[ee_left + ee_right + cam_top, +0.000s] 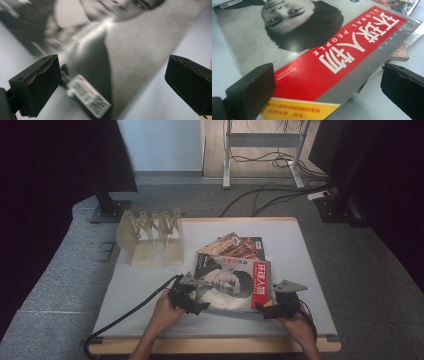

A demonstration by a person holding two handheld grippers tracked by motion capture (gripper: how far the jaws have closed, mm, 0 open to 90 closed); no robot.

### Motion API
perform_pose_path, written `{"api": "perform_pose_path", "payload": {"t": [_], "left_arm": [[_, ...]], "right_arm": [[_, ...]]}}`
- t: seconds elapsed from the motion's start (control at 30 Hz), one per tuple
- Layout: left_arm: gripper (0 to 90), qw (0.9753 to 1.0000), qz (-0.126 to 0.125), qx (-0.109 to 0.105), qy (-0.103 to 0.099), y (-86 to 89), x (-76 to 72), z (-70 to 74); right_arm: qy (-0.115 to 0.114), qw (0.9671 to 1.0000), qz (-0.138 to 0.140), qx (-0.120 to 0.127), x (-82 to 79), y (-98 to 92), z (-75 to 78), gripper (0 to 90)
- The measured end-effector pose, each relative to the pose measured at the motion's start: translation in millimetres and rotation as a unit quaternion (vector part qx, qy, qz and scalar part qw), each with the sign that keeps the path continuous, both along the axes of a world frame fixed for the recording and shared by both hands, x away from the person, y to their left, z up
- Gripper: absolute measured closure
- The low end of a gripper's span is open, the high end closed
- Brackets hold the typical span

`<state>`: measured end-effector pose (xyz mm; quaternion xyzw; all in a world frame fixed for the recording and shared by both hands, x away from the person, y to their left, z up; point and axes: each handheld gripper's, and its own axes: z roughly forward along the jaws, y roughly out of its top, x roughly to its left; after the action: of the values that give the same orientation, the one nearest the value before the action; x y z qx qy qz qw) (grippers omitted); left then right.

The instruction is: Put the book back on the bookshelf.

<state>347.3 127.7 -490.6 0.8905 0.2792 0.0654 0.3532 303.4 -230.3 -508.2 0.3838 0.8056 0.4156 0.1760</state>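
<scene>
Magazine: the magazine (232, 281) with a grey face picture and a red band lies flat near the front of the surface, on top of a small pile
Barcode corner: a white barcode sticker (88, 99) sits at the magazine corner, between the left jaws
Left claw: the left claw (192, 304) is at the magazine's near left corner, jaws spread wide, holding nothing
Right claw: the right claw (270, 309) is at the near right corner by the red band (337, 57), jaws spread wide too, holding nothing
Under it: another magazine (239, 247) with a reddish cover peeks out behind
Rack: a see-through rack (150, 236) stands at the back left
Surface: the grey surface (140, 285) with a wooden edge
</scene>
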Motion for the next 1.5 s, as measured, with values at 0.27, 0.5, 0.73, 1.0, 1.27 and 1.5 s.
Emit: {"api": "perform_pose_path", "payload": {"t": [0.27, 0.5, 0.73, 1.0, 1.27, 1.5], "left_arm": [[0.0, 0.9998, 0.004, -0.011, -0.014, -3.2, 31.5, 16.1], [0.0, 0.9998, -0.012, -0.003, -0.017, -17.3, 57.4, 14.3], [0.0, 0.9996, -0.012, 0.005, -0.024, -30.1, 79.1, 13.8], [0.0, 0.9994, -0.017, 0.010, -0.028, -42.0, 99.7, 8.1], [0.0, 0.9995, -0.008, 0.001, -0.030, -47.3, 118.7, -1.6], [0.0, 0.9992, -0.008, 0.006, -0.039, -55.0, 127.1, -5.9]], "right_arm": [[0.009, 1.0000, 0.000, 0.003, -9.0, 0.1, -3.4, 0.0], [0.013, 0.9999, 0.002, 0.003, -14.1, 1.1, -6.8, 0.0], [0.016, 0.9998, 0.008, -0.003, -17.2, 4.4, -10.0, 0.0], [0.018, 0.9998, 0.008, -0.005, -18.3, 6.1, -14.2, 0.0], [0.018, 0.9998, 0.008, -0.005, -19.1, 5.5, -16.0, 0.0], [0.017, 0.9997, 0.010, -0.013, -19.3, 7.5, -17.2, 0.0]]}}
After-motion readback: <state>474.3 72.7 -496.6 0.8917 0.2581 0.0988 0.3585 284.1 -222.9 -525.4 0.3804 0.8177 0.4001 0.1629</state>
